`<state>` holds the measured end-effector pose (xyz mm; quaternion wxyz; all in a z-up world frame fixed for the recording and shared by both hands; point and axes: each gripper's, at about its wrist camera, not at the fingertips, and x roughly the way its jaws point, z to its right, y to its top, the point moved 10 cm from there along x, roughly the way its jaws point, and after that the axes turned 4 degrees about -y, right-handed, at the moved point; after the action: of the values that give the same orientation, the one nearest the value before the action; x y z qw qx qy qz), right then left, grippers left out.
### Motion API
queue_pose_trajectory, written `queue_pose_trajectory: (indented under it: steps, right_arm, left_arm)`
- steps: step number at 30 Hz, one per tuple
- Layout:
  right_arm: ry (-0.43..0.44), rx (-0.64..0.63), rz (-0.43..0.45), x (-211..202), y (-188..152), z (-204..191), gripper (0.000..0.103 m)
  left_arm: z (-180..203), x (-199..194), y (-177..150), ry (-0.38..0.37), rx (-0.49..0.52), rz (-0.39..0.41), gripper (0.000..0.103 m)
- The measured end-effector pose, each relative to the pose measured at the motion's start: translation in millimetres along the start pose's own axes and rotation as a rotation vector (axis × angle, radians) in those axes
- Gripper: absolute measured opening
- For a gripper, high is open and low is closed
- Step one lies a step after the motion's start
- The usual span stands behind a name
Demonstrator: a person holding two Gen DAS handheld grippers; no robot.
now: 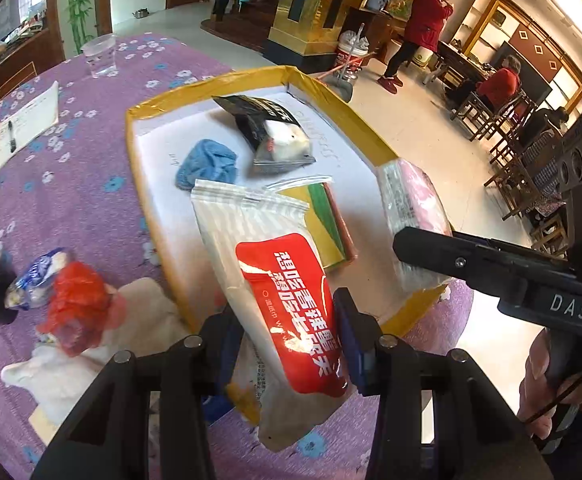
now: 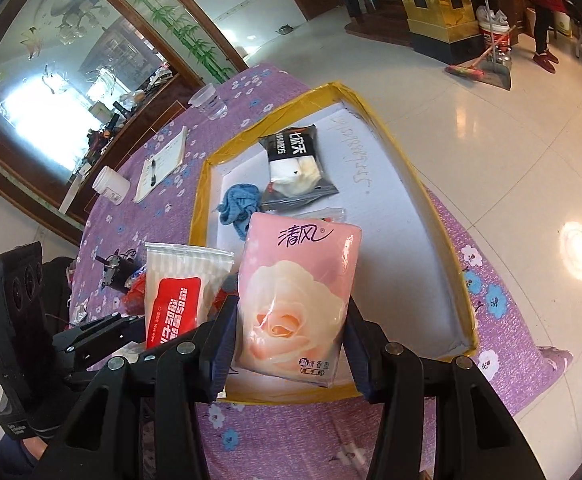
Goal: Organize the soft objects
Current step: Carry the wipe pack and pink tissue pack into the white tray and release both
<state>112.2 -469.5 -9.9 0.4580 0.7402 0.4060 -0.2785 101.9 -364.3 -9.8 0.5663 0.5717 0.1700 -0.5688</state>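
We see a purple floral table (image 1: 71, 200) with a yellow-rimmed white tray (image 1: 151, 112) on it, tray running toward 12 in both views. Both hands carry packs over the tray's near end.

Left gripper (image 1: 287, 340) is clamped on the wipes pack (image 1: 259, 248), pads on its long sides near the red label end. Pack's long axis runs from the jaws up toward 11, free end over the tray's near-left part, above a green-edged flat item (image 1: 323, 220). Right gripper (image 2: 291, 344) is clamped on the pink tissue pack (image 2: 295, 288), long axis toward 12, hanging over the tray's near edge. In the left view that pack sits at 2 o'clock of the wipes.

Key relation: open white floor of the tray lies ahead at 12 to 1 of the tissue pack, so we judge the right hand has the clearer drop spot; left pack would land on or beside the flat item.

Already in the tray: a black snack bag (image 2: 295, 164) at the far end, blue cloth (image 2: 239, 204) just left of it.

Both grippers point steeply down and forward, side by side, close together. Loose things at 9 on the table: red bag (image 1: 79, 304), white cloth (image 1: 139, 320).
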Motion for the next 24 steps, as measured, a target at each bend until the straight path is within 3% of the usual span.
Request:
queue_pose_trajectory:
  steps: [24]
  right_arm:
    - [-0.046, 0.019, -0.113, 50, 8, 27, 0.053]
  left_arm:
    - [9, 52, -10, -0.006, 0.049, -0.098, 0.044]
